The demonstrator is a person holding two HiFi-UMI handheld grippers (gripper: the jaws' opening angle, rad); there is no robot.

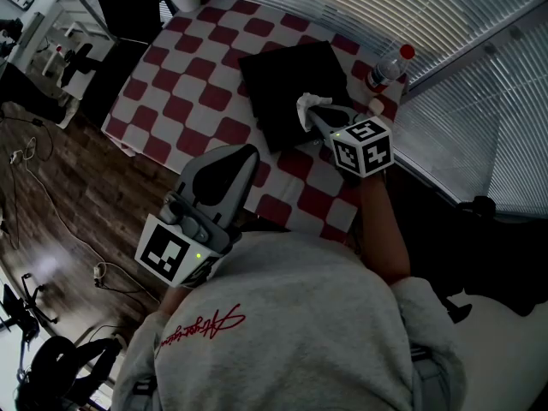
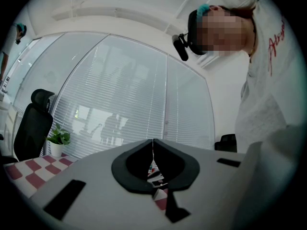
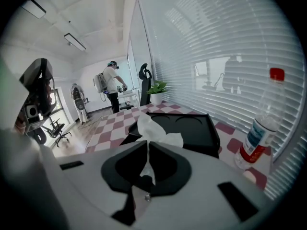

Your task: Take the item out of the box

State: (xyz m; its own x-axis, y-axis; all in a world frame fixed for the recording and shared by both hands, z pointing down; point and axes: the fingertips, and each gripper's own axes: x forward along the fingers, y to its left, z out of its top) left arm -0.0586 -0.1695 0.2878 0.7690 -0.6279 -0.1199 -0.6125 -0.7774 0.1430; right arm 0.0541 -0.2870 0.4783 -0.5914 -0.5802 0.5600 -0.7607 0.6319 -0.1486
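Right gripper point(image 1: 312, 115) has its 2 jaws pressed together on a white tissue point(image 1: 310, 104), pinching it by the lower folds while the loose upper part fans out above the jaw tips in the right gripper view point(image 3: 152, 132). The tissue sits at the near edge of the black box point(image 1: 289, 74), which lies on the red-and-white checked tablecloth point(image 1: 184, 88) in the upper centre of the head view; whether any of it touches the box I cannot tell. Left gripper point(image 1: 243, 156) is held back at the lower left with its jaws closed on nothing, pointing toward the window blinds.

The tissue looks very light, soft and limp, so it should lift with almost no effort, but it is also easy to tear and could slide out of a shallow pinch. A bunched fold near its middle is the safer place to hold, not a thin single edge. A plastic bottle point(image 1: 384, 70) stands just right of the box, apart from the work.
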